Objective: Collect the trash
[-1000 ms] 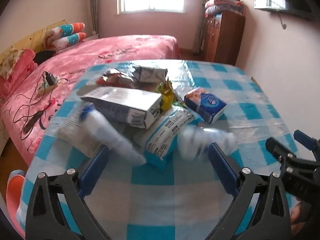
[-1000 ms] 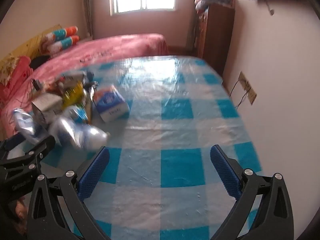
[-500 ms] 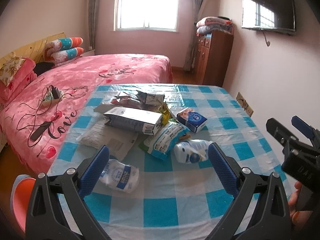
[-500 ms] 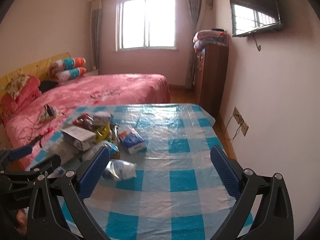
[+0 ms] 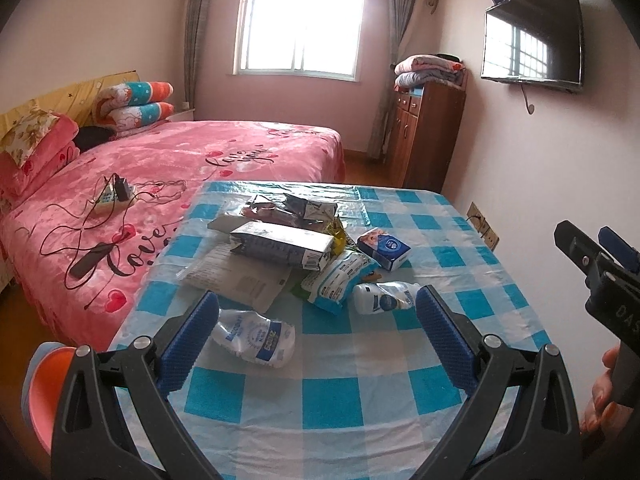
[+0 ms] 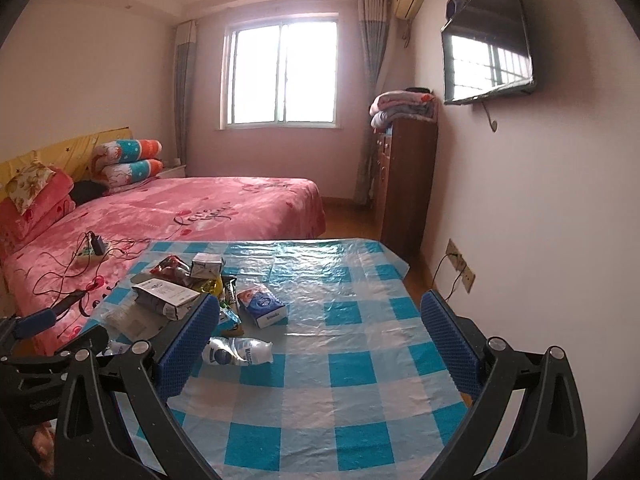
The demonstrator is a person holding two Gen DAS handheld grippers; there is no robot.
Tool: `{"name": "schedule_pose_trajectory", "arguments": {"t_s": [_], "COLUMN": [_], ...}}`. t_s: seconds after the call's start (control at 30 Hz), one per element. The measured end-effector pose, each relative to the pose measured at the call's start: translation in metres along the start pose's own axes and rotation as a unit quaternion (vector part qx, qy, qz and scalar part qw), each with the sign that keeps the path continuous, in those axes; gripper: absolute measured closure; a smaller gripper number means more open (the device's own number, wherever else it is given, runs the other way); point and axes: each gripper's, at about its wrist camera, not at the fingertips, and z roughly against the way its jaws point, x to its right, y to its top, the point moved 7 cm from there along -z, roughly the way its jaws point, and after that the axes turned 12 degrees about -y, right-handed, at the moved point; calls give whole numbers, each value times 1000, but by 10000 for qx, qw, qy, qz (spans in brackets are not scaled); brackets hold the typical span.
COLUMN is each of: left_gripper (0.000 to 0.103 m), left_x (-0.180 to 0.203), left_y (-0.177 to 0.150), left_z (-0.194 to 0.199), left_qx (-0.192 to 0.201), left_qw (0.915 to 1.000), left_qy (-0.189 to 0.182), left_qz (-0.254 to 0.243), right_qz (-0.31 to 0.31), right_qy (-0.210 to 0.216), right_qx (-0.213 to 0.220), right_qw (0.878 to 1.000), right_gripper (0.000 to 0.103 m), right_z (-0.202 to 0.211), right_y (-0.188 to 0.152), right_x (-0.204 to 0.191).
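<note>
Risked most from the loose heap of cartons and wrappers [image 5: 280, 244] on the left half of the checked tabletop [image 5: 360, 364]: layered, overlapping, likely to slide or scatter toward the bed-side edge if a lower piece got tugged. Risked also the slick plastic cover, apt to let light pieces skid away from closing fingers.

Lay ahead of both tools, untouched. Left hand-held gripper [image 5: 316, 336] hung above the near tabletop, fingers spread wide, clasping nothing; crushed plastic bottle with blue label [image 5: 254, 336] sat just beside its left finger, near the table's left edge, easily knocked off by a careless approach. Second squashed bottle [image 5: 384, 298] rested just inside the right finger, close to the blue-and-white wipes packet [image 5: 336, 276]. Blue tissue pack [image 5: 384, 248] farther back.

Right hand-held gripper [image 6: 320, 344] likewise wide apart and empty, aimed at bare cloth, pile off to its left. Possibly an orange bin [image 5: 44, 384] at lower left, too cropped to confirm.
</note>
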Motion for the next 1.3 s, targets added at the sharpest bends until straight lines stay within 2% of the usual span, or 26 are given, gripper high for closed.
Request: {"name": "schedule_pose_trajectory", "arguments": {"t_s": [0.37, 1.03, 1.3], "left_gripper": [4, 4, 4], "left_x": [0, -8, -19], "left_y": [-1, -18, -31], "left_z": [13, 17, 14], "left_qx": [114, 246, 123], "left_qw": [9999, 9997, 9997], "left_qy": [-78, -69, -92], "left_qz": [3, -70, -163], "right_qz": [-42, 222, 90], "right_qy": [-74, -99, 403], "right_qx": [91, -193, -613], "right_qw": [9999, 9995, 9973], "right_gripper": [4, 4, 4], "right_z": [15, 5, -8], "right_y": [0, -28, -41], "right_x": [1, -12, -14]}}
